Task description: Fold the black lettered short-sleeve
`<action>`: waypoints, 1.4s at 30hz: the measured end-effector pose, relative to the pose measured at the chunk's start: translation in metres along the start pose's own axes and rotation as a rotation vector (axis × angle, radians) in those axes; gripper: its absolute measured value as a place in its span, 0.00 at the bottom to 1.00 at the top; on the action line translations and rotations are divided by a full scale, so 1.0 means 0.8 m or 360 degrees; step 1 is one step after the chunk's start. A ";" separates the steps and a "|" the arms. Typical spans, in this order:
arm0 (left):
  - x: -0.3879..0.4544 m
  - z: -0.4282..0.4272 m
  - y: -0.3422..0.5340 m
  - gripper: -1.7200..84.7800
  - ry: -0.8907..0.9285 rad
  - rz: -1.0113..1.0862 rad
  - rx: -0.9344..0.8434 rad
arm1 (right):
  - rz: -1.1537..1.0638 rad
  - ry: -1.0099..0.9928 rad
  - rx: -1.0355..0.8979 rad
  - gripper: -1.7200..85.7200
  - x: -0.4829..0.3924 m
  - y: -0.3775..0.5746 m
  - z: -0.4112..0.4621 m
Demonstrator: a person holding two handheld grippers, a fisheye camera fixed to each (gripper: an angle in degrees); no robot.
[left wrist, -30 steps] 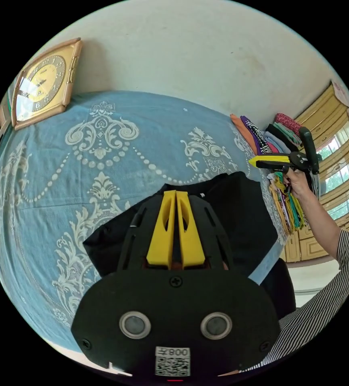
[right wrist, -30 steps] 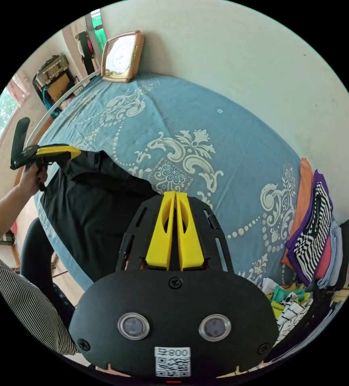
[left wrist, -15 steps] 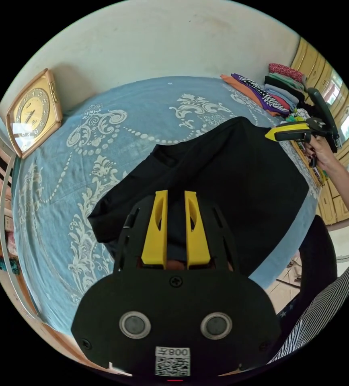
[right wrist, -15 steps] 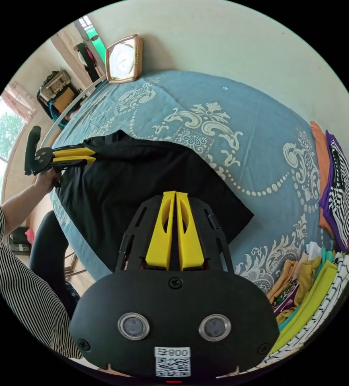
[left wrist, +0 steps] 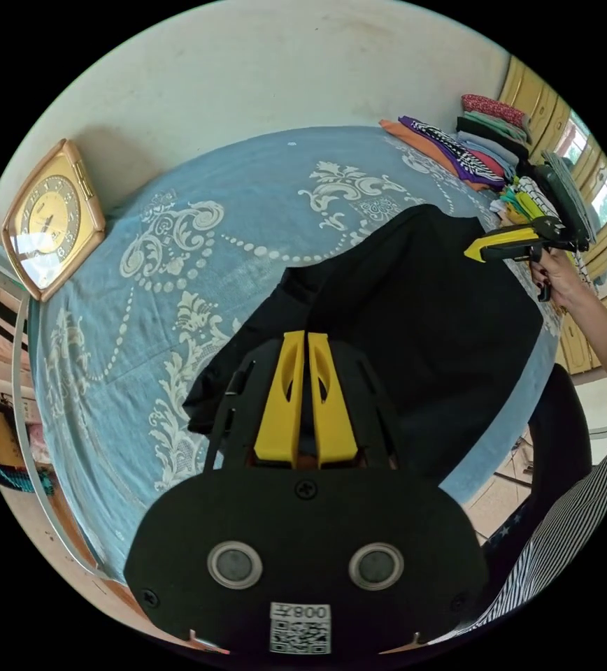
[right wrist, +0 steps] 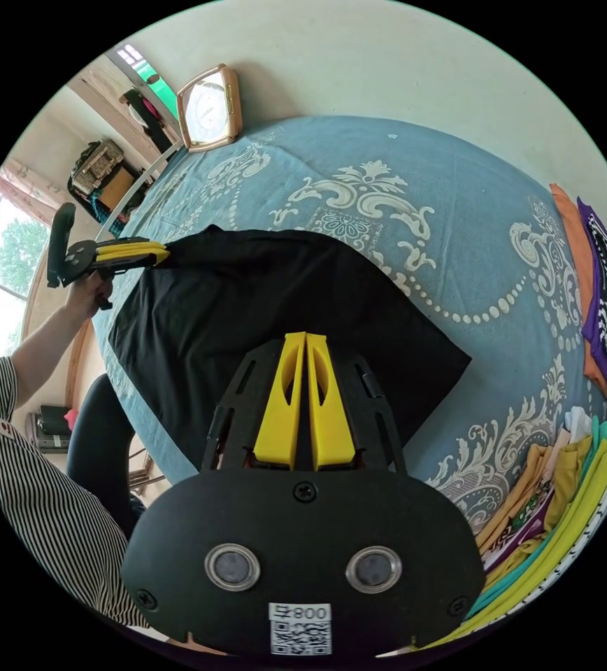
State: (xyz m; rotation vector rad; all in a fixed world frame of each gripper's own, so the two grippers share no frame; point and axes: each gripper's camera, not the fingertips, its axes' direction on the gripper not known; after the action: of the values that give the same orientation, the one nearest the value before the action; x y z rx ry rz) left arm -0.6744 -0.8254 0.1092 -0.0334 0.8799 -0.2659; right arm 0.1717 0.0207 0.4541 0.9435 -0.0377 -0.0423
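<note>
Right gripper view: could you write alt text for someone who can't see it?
A black shirt lies spread on a blue patterned bedsheet. A yellow-jawed tool with closed jaws is in front; a hand holds another tool at the shirt's far corner. Folded clothes are at one side, and a clock leans on the wall.

Matt black cloth shirt (right wrist: 261,314) lying on a matt blue woven bedcover (left wrist: 177,231) with a cream printed pattern. Gripper jaws: smooth yellow plastic in a matt black plastic housing. Clock (left wrist: 48,217): glossy glazed face, shiny gold-toned frame. Wall (right wrist: 415,63): matt paint.
</note>
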 end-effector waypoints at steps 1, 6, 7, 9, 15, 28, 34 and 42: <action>-0.005 -0.003 -0.004 0.03 -0.0017 0.0009 0.0005 | 0.0006 -0.0001 0.0008 0.02 0.006 0.002 -0.002; -0.072 -0.001 -0.032 0.04 -0.0064 -0.0058 -0.0063 | 0.0047 0.0019 0.0007 0.02 0.032 0.005 -0.004; -0.079 0.001 -0.032 0.04 -0.0076 -0.0078 -0.0072 | 0.0067 0.0033 -0.0005 0.02 0.038 0.006 -0.002; -0.105 -0.001 -0.017 0.04 -0.0070 -0.0187 -0.0057 | 0.0090 0.0029 -0.0034 0.02 0.047 0.008 0.002; -0.129 -0.035 0.081 0.03 0.0076 -0.0317 0.0129 | 0.0090 0.0075 0.0015 0.02 0.057 0.031 -0.007; -0.242 -0.008 0.220 0.02 0.0179 -0.0667 0.0100 | 0.0257 0.0058 0.0081 0.02 0.093 0.074 -0.022; -0.279 0.017 0.274 0.02 0.0101 -0.0702 -0.0019 | 0.0310 0.0079 0.0010 0.02 0.100 0.088 -0.013; -0.292 -0.007 0.393 0.03 0.0177 -0.0770 0.0025 | 0.0281 0.0122 -0.0049 0.02 0.088 0.112 -0.015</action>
State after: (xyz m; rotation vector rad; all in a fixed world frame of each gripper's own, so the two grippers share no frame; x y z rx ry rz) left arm -0.7519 -0.4643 0.2390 -0.2205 0.9730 -0.7319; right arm 0.2444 0.0792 0.5204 0.9072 -0.0496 0.1562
